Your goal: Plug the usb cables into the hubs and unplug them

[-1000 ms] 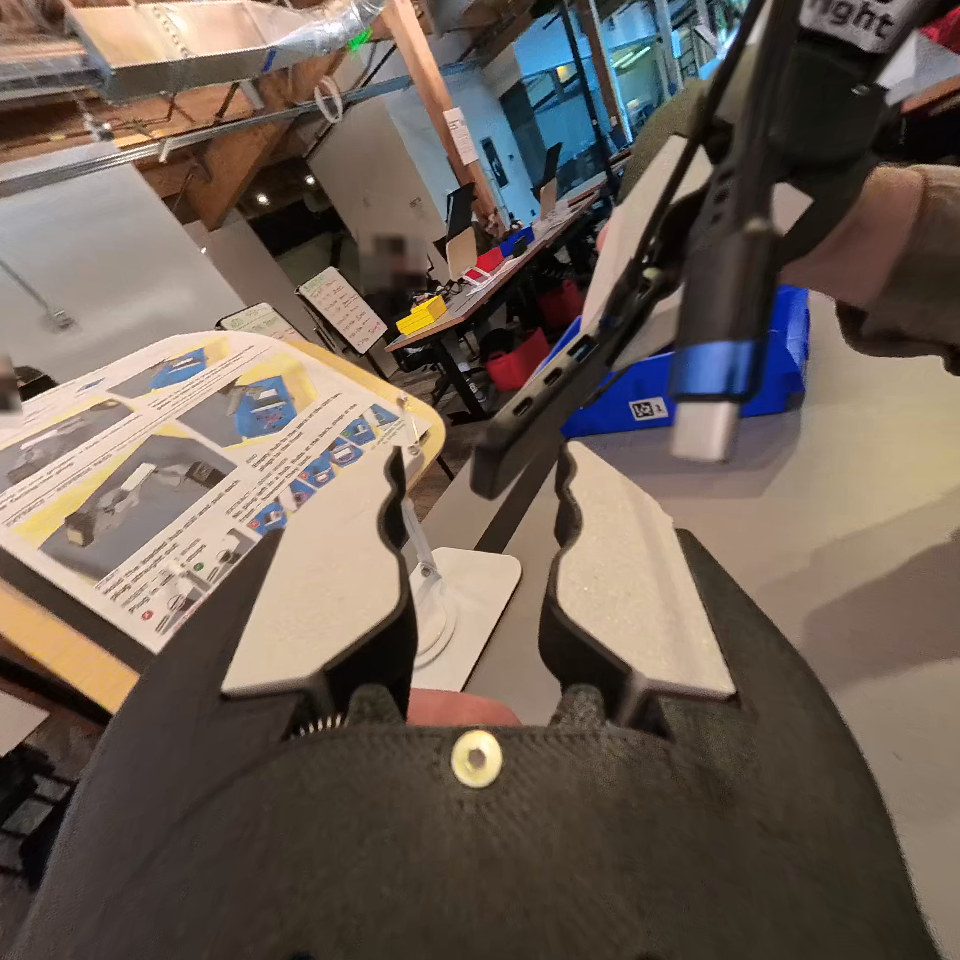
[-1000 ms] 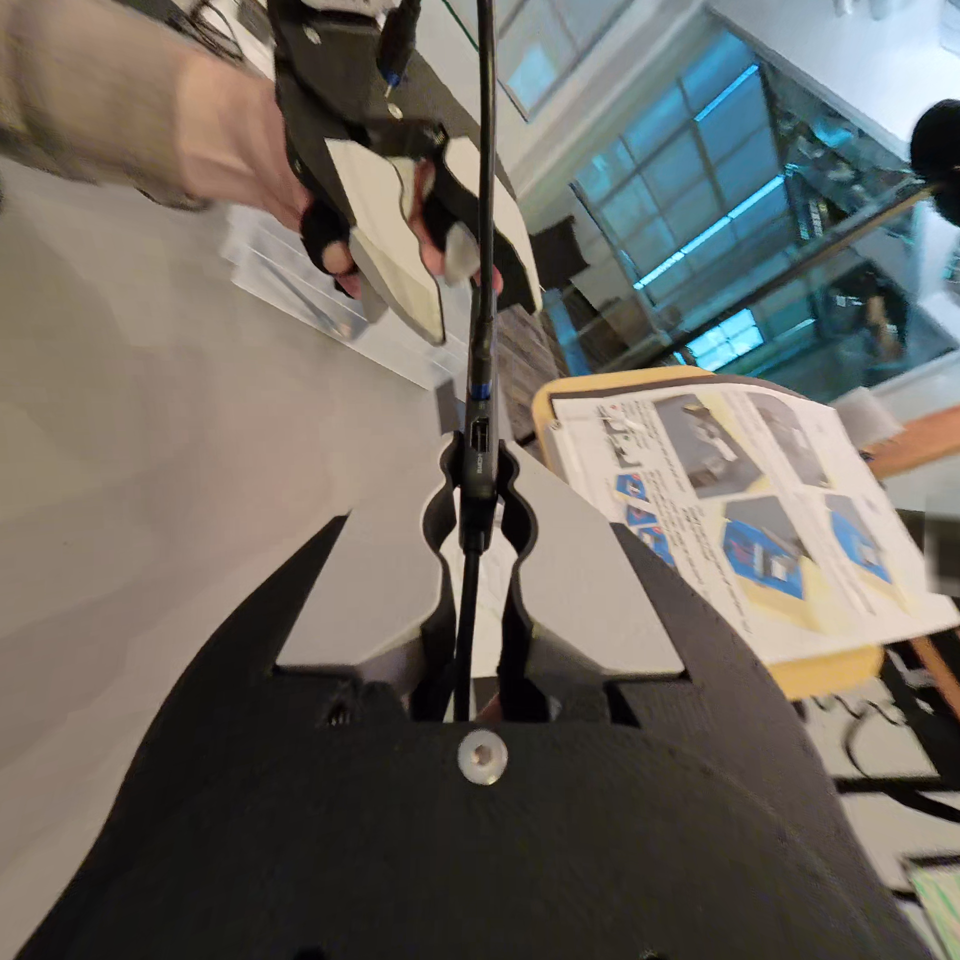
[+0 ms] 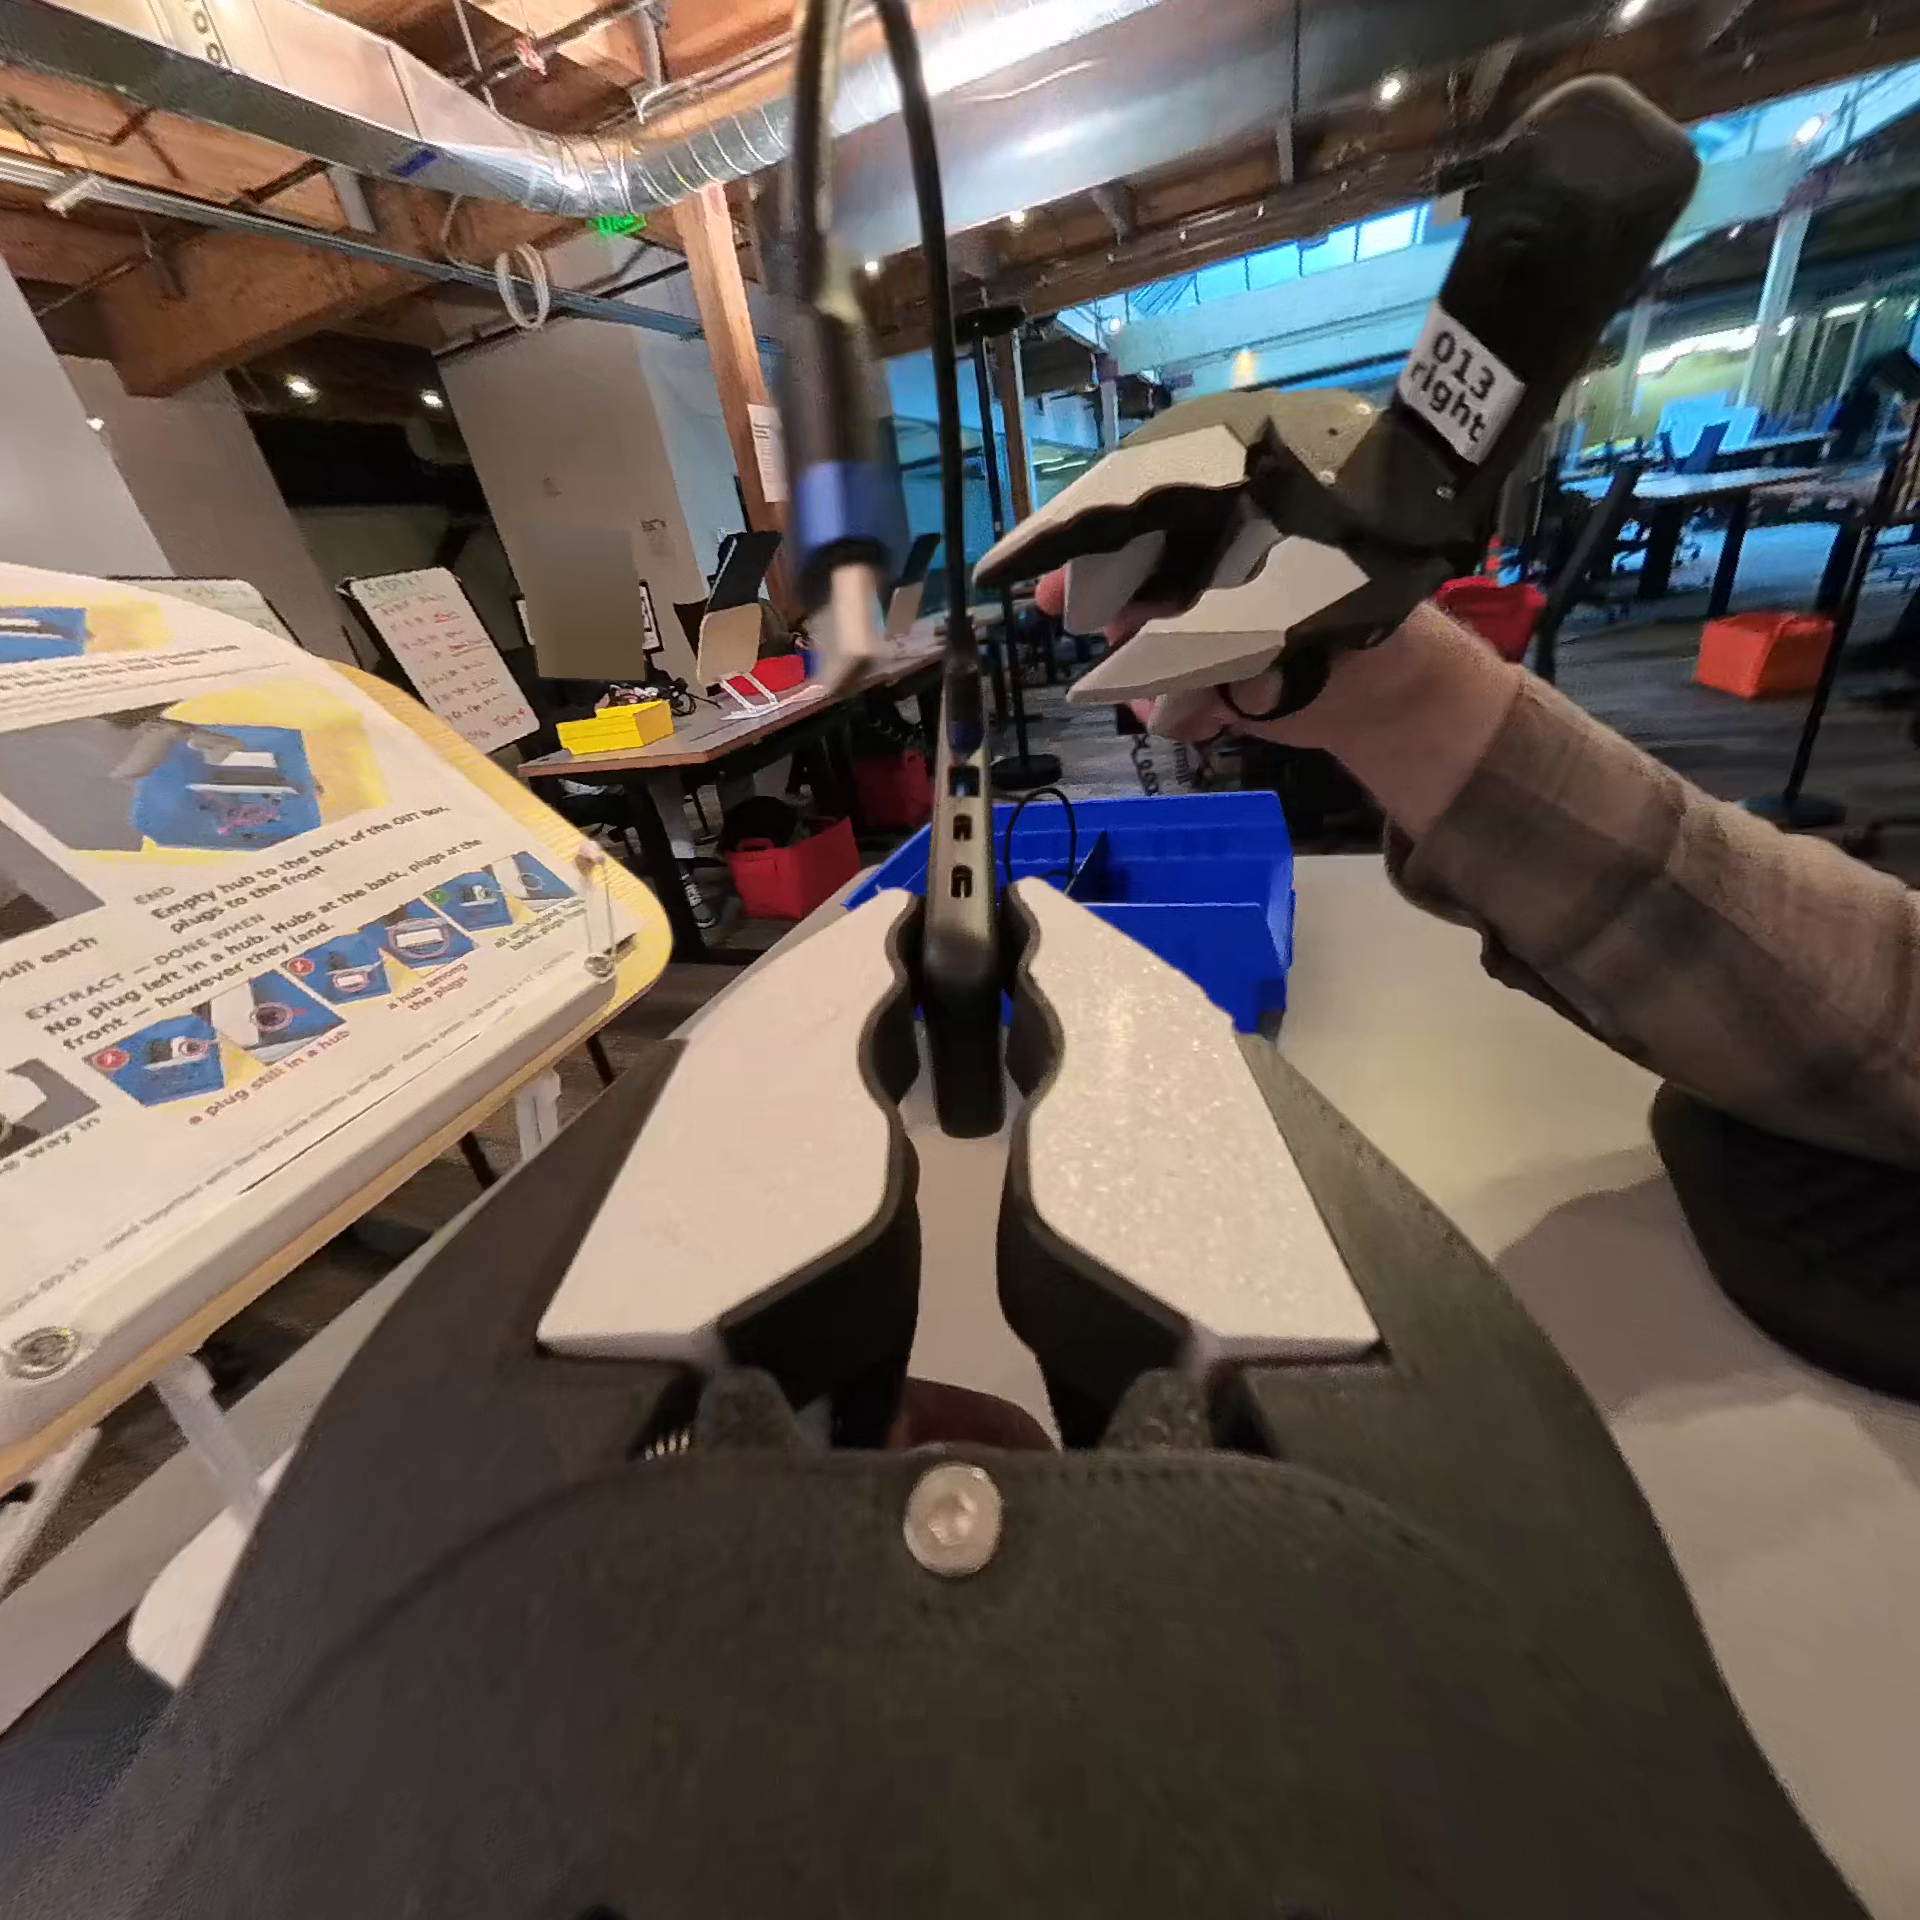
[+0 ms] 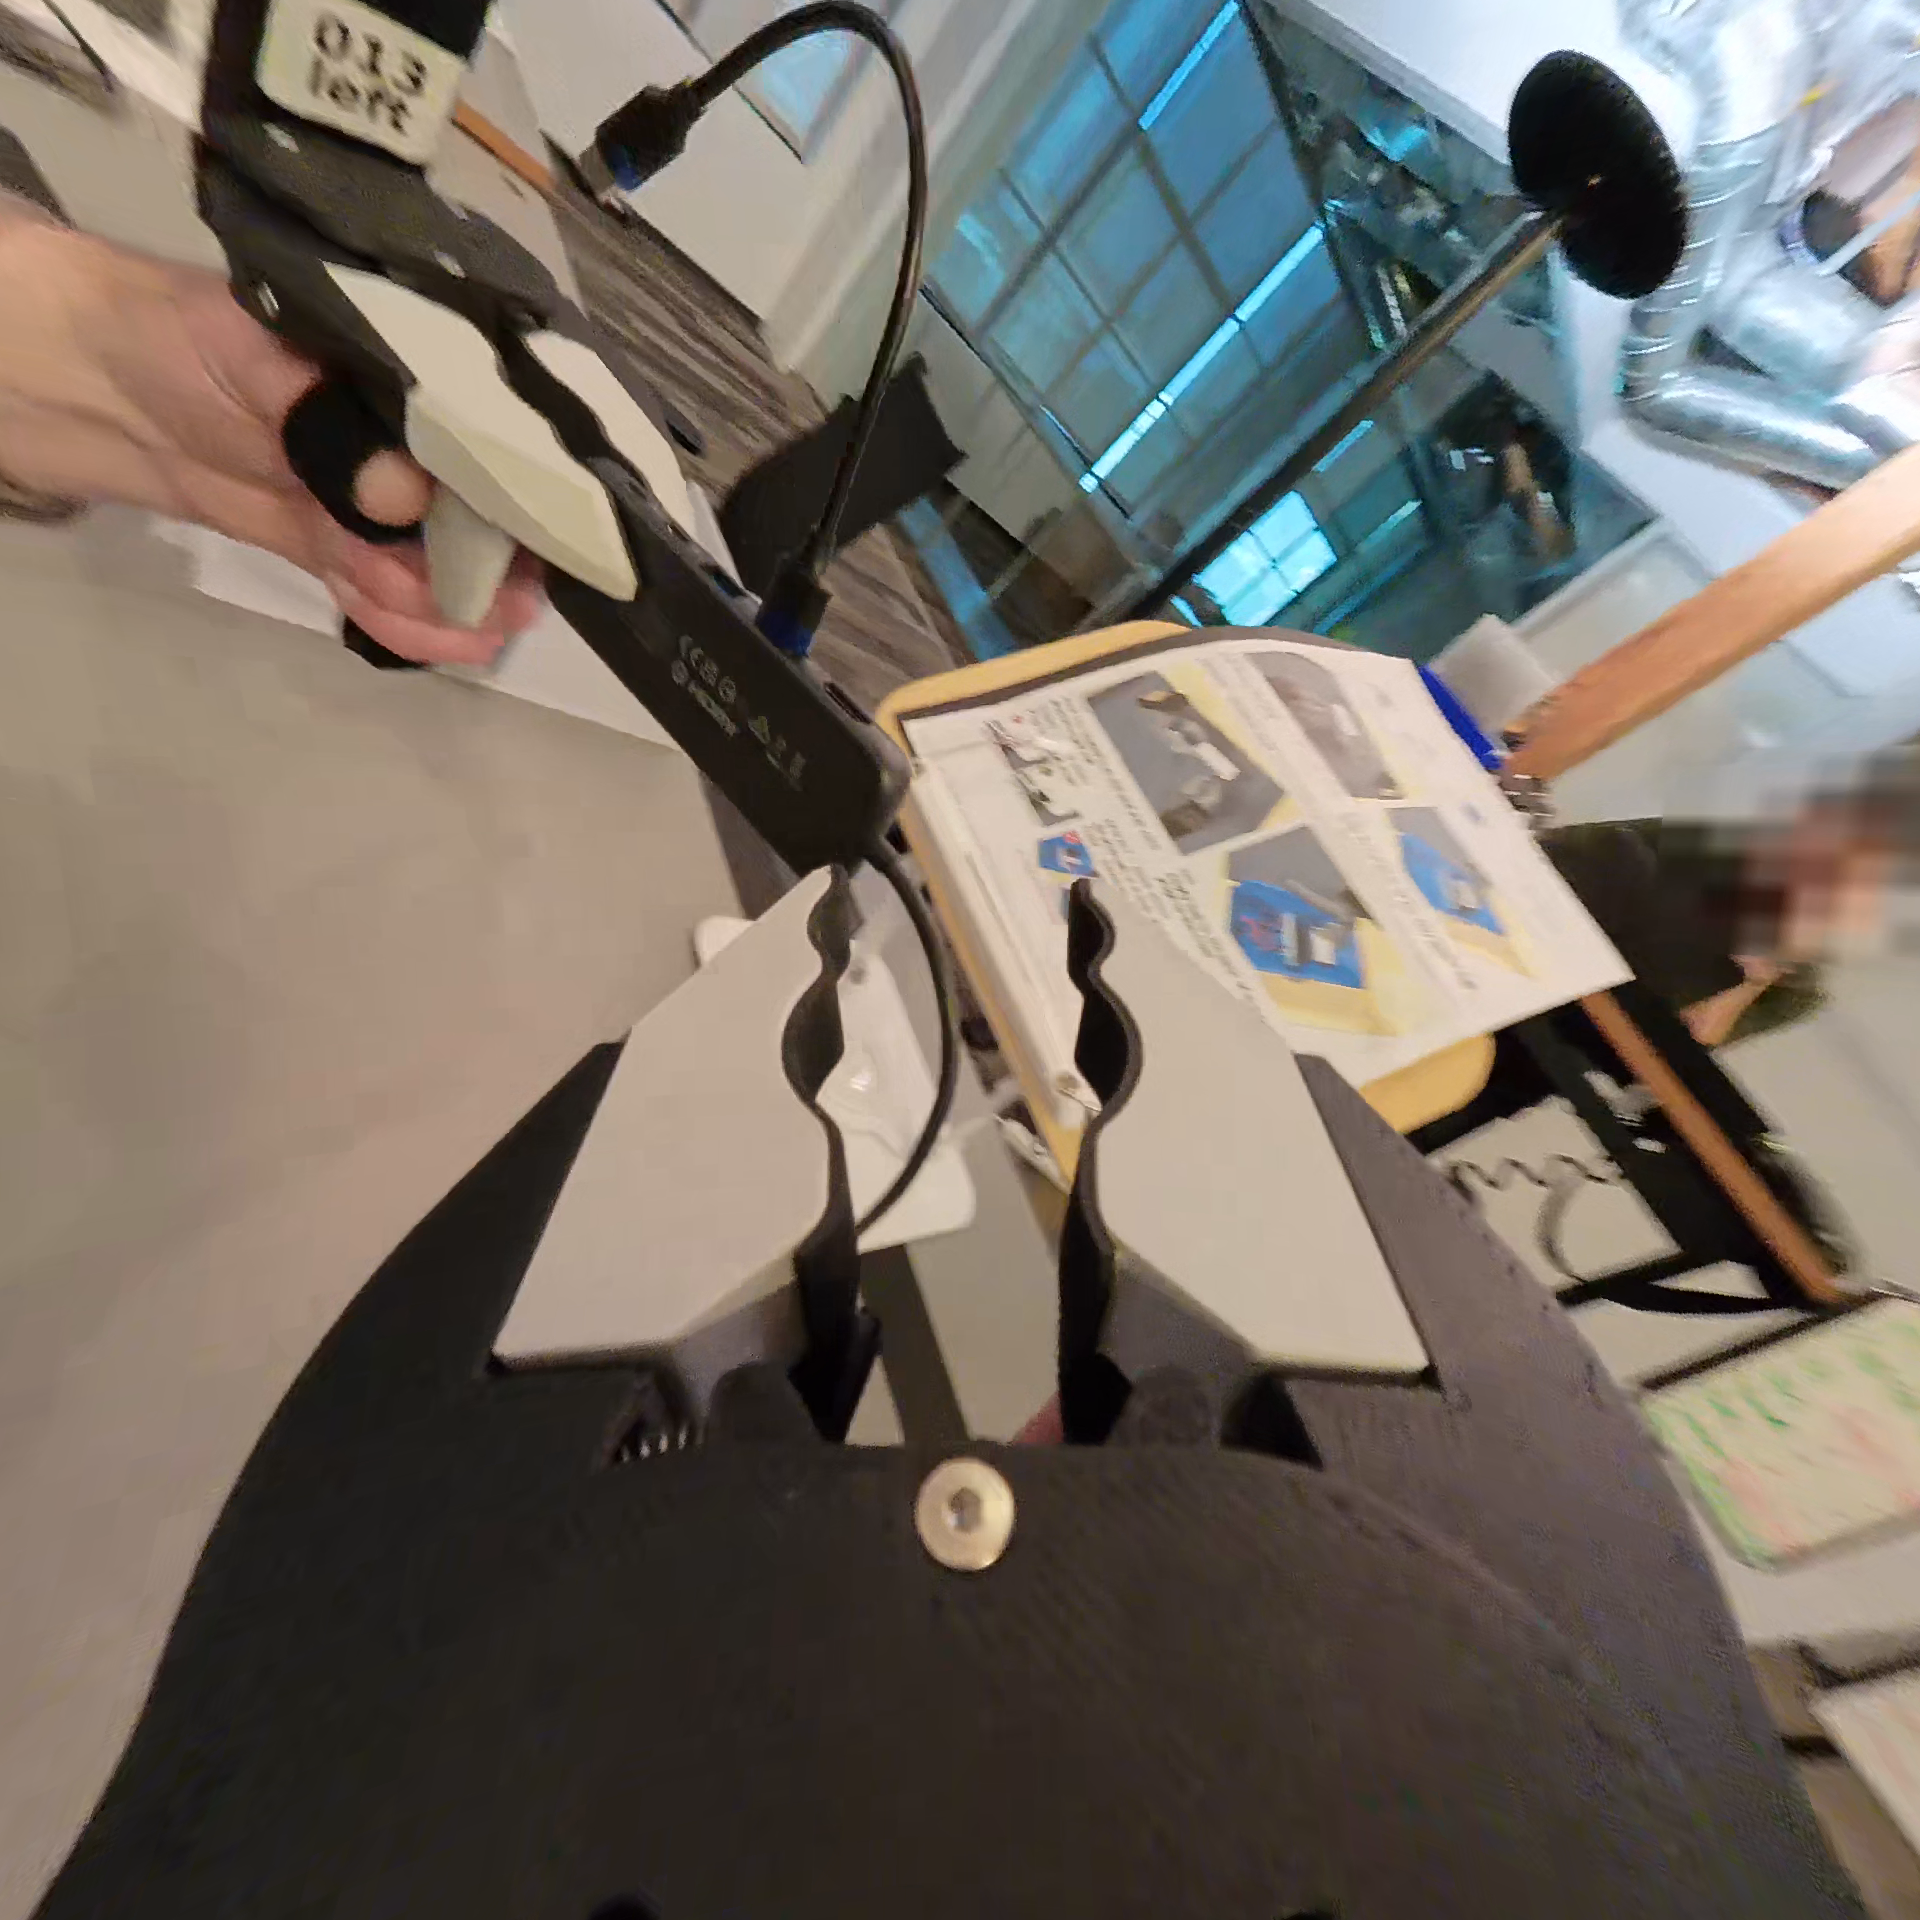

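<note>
My left gripper [image 3: 961, 904] is shut on the lower end of a black USB hub [image 3: 961, 831], held edge-on above the table. A black cable [image 3: 930, 416] is plugged into the hub's side and loops upward. Its loose plug [image 3: 847, 603], with a blue collar, hangs free. My right gripper [image 4: 956, 904] is open and empty just below the hub [image 4: 769, 727]. The hub's own thin lead [image 4: 935, 1039] runs between its fingers. The left gripper [image 4: 644, 520] and the plugged cable [image 4: 883, 312] show in the right wrist view, and the right gripper [image 3: 1029, 634] in the left.
A blue bin [image 3: 1174, 894] stands on the grey table [image 3: 1455, 1091] behind the hub. An instruction board [image 3: 260, 883] on a stand sits to the left, also in the right wrist view [image 4: 1247, 831], with its white base [image 4: 904, 1195] beneath. A person's sleeve lies at the right. Tip to tip, the grippers are about 11 centimetres apart.
The hub has passed from hand to hand: my right gripper, shut on it before, has let go and opened. My left gripper, open before, has shut on it.
</note>
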The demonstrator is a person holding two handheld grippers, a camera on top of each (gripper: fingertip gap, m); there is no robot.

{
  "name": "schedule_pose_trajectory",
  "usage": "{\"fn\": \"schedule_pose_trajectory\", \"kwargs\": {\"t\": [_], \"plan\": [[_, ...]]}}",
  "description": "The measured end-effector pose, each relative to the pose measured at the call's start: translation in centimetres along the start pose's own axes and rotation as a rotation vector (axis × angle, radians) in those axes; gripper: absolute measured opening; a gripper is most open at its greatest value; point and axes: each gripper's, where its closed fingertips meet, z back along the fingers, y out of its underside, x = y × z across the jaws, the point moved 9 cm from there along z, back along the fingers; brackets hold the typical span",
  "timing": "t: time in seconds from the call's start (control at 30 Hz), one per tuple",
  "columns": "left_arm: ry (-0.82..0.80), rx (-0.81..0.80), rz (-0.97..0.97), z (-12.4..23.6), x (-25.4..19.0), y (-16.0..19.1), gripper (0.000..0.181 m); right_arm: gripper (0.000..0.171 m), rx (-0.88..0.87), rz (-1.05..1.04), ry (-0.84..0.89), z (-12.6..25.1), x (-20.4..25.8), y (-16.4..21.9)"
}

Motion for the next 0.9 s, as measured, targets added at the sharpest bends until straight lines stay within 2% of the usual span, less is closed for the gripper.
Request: {"fn": "schedule_pose_trajectory", "kwargs": {"t": [0.07,0.2,0.27,0.37,0.47,0.53,0.57,0.73,0.9], "plan": [[-0.004,0.0,0.034,-0.1,0.1,0.0,0.012,0.043,0.089,0.128,0.051,0.0,0.4,-0.5],[-0.034,-0.021,0.22,-0.5,0.3,-0.5,0.011,0.064,0.256,0.62,0.245,-1.8,2.7,-1.8],[-0.032,-0.031,0.271,-0.8,0.1,-0.6,0.012,0.075,0.294,0.73,0.252,-3.3,4.2,-2.2],[-0.019,-0.029,0.337,-1.3,-0.4,-0.4,0.012,0.076,0.319,0.767,0.285,-5.4,5.2,-1.5],[-0.02,-0.021,0.351,-1.7,-0.8,-0.2,0.012,0.057,0.365,0.786,0.342,-6.8,5.3,-0.4],[-0.022,-0.004,0.314,-2.0,-1.0,0.0,0.012,0.053,0.377,0.776,0.315,-7.4,5.8,0.1],[-0.027,0.003,0.315,-2.0,-1.0,0.1,0.012,0.044,0.386,0.763,0.306,-7.6,5.8,0.3],[-0.018,0.033,0.301,-2.0,-0.7,0.3,0.012,0.043,0.387,0.717,0.259,-7.8,6.0,0.7],[-0.035,-0.007,0.224,-1.9,-1.2,-0.7,0.017,0.042,0.352,0.658,0.263,-7.7,5.7,0.4]]}}
